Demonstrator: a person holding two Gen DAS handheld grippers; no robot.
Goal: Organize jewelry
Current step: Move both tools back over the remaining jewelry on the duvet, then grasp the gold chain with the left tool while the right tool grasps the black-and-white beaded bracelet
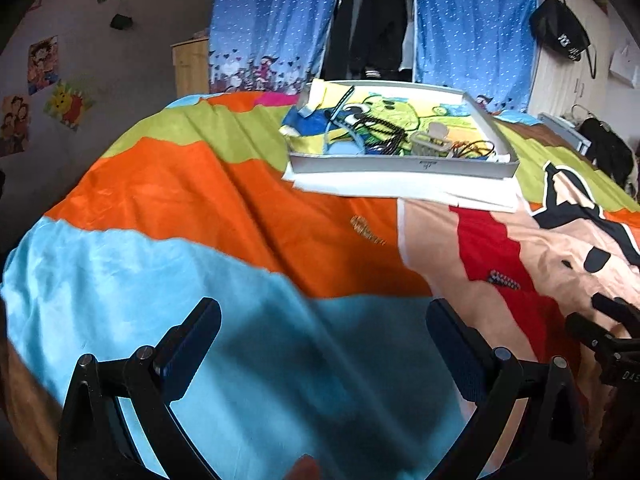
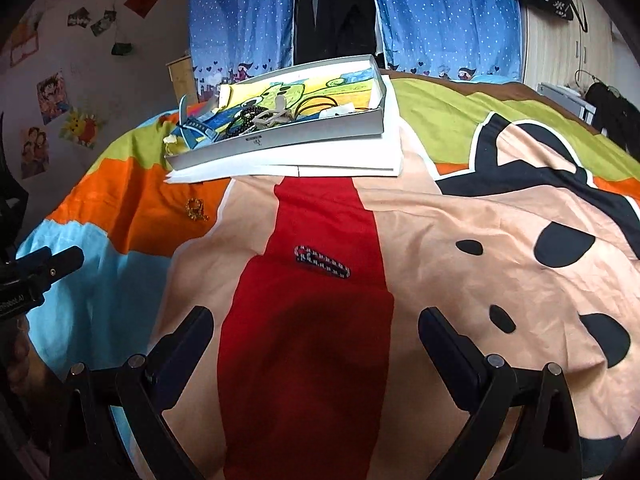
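A shallow grey box (image 1: 400, 166) (image 2: 280, 142) stands on white sheets at the far side of the bed and holds beads, cords and clips. A gold chain (image 1: 366, 230) (image 2: 196, 209) lies on the orange patch of the bedspread in front of the box. A black-and-white hair clip (image 1: 504, 279) (image 2: 323, 261) lies on the red stripe. My left gripper (image 1: 324, 322) is open and empty above the light-blue patch. My right gripper (image 2: 316, 330) is open and empty just short of the hair clip. Each gripper shows at the edge of the other's view.
The colourful bedspread (image 2: 460, 240) covers the whole bed. Blue curtains (image 1: 272, 24) and dark hanging clothes stand behind the bed. A wooden cabinet (image 1: 191, 64) is at the back left and a black bag (image 1: 560, 30) hangs at the right.
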